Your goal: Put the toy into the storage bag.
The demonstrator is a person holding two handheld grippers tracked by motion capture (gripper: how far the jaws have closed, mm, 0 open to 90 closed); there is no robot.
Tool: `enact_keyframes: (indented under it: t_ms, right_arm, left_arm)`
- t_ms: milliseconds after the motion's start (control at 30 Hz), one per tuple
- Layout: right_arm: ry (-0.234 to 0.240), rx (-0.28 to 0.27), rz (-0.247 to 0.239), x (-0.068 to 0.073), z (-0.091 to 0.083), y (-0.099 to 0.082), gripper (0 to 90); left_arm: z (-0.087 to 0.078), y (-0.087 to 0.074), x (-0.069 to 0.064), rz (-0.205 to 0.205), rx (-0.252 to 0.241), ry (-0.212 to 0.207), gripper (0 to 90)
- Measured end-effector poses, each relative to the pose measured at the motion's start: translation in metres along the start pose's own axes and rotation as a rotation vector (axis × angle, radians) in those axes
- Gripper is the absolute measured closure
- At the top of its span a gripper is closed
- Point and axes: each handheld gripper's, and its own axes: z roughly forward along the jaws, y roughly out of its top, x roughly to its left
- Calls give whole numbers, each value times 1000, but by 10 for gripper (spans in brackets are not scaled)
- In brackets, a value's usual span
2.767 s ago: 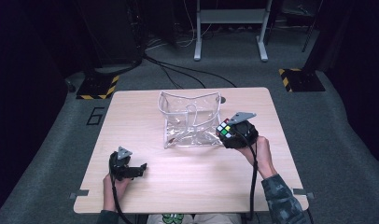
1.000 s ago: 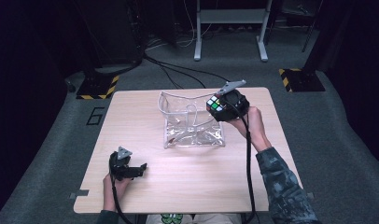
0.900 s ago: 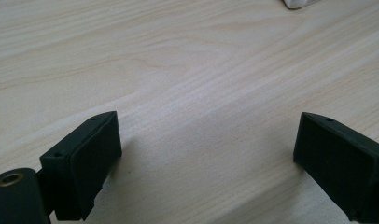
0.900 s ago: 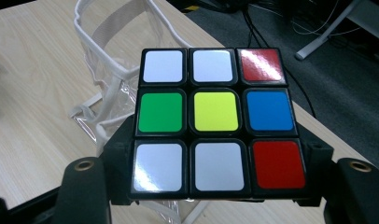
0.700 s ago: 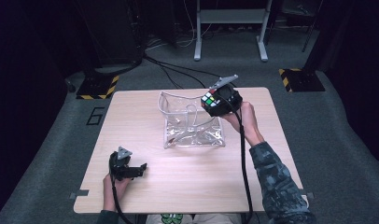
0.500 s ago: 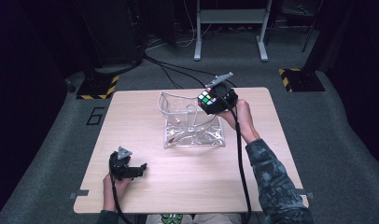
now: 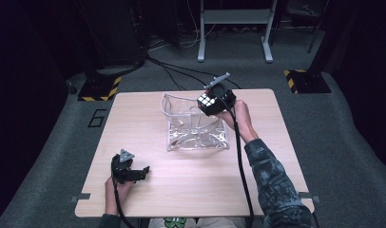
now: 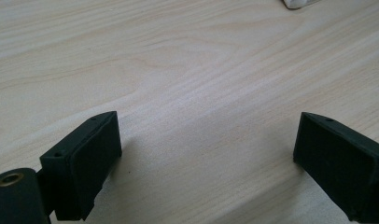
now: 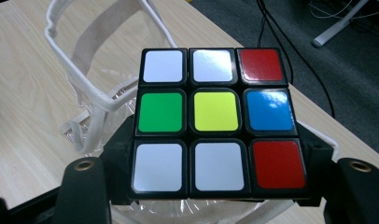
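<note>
My right gripper (image 7: 213,100) is shut on a scrambled puzzle cube (image 7: 207,102) (image 9: 216,121), held in the air over the far right rim of a clear plastic bag (image 7: 193,124) with white edging (image 9: 92,88). The cube's face toward the camera shows white, red, green, yellow and blue squares, and the black jaws clamp its two sides. The bag stands open at mid-table. My left gripper (image 7: 132,173) (image 8: 211,154) rests low over the bare wood at the near left, open, with nothing between its jaws.
The light wooden table (image 7: 134,123) has bare room to the left and in front of the bag. Beyond its far edge lie black cables (image 7: 172,71) on grey carpet, a metal stand (image 7: 234,28) and yellow-black striped bases (image 7: 98,88).
The right gripper has carried the cube up from the bag's right side, then leftward and farther back to above the bag's far right rim. The left gripper has stayed still.
</note>
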Motion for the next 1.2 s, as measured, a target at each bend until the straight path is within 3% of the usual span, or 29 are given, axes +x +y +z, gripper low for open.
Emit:
enact_keyframes:
  t_ms: [900,1200]
  right_arm:
    - [19,69,34,-11,33,-4,333]
    - [26,67,62,-15,39,-6,333]
  left_arm:
    - [0,0,0,1,-1,2,72]
    - [0,0,0,0,-1,2,72]
